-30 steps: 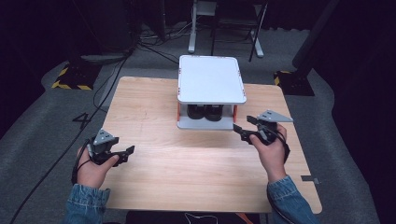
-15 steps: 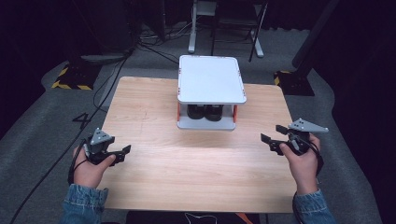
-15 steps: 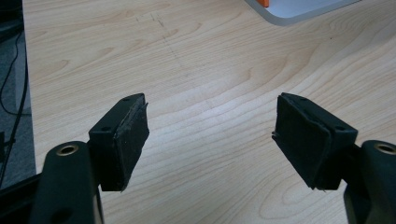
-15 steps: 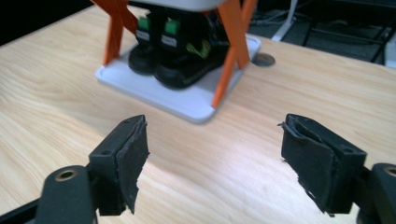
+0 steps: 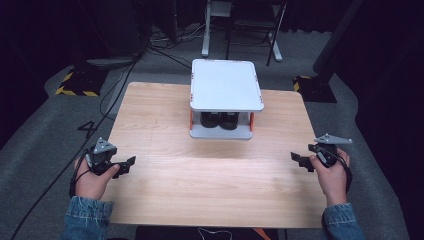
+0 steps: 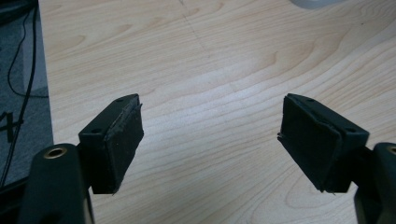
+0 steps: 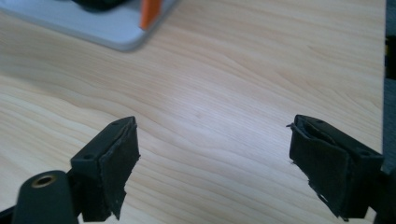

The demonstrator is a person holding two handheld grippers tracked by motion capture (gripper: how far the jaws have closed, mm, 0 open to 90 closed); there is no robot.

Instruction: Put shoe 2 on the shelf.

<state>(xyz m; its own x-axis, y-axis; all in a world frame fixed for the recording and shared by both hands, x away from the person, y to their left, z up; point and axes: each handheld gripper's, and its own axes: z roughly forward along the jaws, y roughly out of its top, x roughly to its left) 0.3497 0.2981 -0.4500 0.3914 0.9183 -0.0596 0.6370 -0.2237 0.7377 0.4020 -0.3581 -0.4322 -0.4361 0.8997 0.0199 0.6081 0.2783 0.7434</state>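
A white two-level stand (image 5: 225, 85) with orange posts sits at the middle back of the wooden table (image 5: 210, 180). Dark objects (image 5: 220, 120), too dim to identify, rest on its lower level. My left gripper (image 5: 127, 164) is held low at the table's left edge, jaws wide apart and empty (image 6: 211, 112). At the right edge my right gripper (image 5: 303, 155) is also open with nothing between its pads (image 7: 212, 126). In the right gripper view, the stand's grey base (image 7: 93, 28) and one orange post (image 7: 150, 11) lie ahead to the left.
Bare wood lies between both grippers and the stand. A corner of the stand's base (image 6: 313, 2) shows in the left gripper view. Cables (image 5: 117, 85) run over the grey floor at the left. A chair or desk frame (image 5: 240, 30) stands behind the table.
My right gripper has pulled back from beside the stand, out to the table's right edge and nearer the person. The left gripper drifted slightly left. Both stay open.
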